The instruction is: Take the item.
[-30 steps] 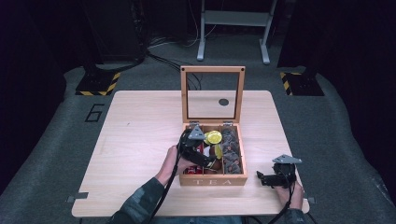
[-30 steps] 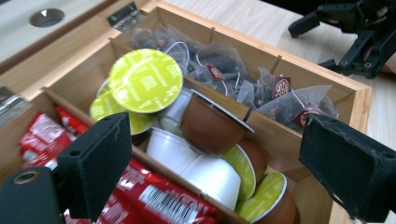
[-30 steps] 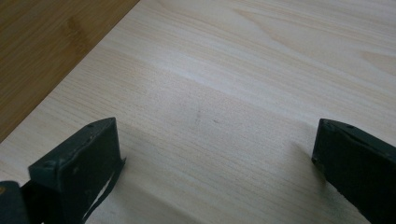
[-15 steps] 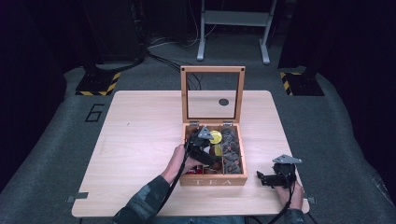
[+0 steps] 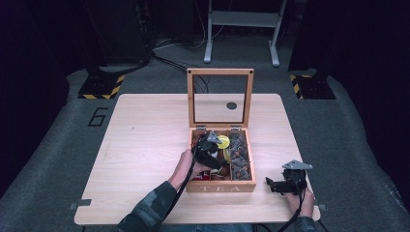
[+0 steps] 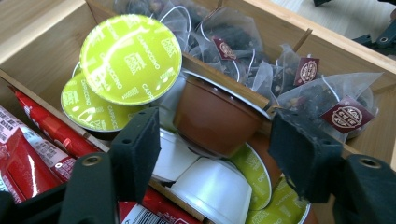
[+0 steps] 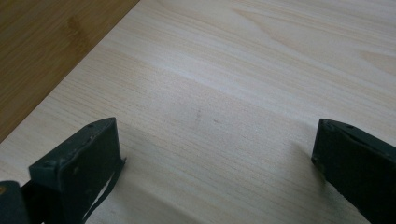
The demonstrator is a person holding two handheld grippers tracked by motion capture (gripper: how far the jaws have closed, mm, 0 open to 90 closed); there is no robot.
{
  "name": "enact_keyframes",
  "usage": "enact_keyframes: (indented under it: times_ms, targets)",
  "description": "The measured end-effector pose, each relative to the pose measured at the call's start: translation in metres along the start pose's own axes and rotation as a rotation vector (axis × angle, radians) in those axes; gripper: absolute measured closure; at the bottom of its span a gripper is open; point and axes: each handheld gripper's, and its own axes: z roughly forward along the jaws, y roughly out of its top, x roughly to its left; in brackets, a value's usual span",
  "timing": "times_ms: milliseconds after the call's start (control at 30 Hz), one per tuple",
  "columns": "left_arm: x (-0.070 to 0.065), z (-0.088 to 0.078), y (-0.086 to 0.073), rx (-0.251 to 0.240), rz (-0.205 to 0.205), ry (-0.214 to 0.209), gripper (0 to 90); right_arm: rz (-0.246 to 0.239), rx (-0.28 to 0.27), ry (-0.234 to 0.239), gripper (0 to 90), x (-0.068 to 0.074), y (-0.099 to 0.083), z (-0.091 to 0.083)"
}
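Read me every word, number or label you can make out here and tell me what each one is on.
"TEA": front of the wooden box.
"6": grey floor mat left of the table.
"CAPPUCCINO": green capsule lids.
Red tea bag tags: emblem, lettering too small to read.
Red sachets: print blurred.

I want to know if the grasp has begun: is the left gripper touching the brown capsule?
Apart. In the left gripper view the left gripper has its jaws open either side of the brown capsule, with gaps visible.

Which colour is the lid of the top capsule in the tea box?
Lime green, with white "Cappuccino" print; the capsule lid shows best in the left gripper view.
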Motion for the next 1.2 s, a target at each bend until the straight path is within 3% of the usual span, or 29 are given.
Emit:
enact_keyframes:
  times_ms: [733, 1200]
  targets:
    - [-0.0025, 0.0096, 0.0074, 0.038, 0.011, -0.001, 38.4, 0.0, 0.001, 0.0, 0.6, -0.0001, -0.0001, -0.0001]
    - [0.0021, 0.0019, 0.0043, -0.022, -0.018, -0.019, 38.6, 0.0, 0.0, 0.0, 0.7, -0.0001, -0.0001, -0.0001]
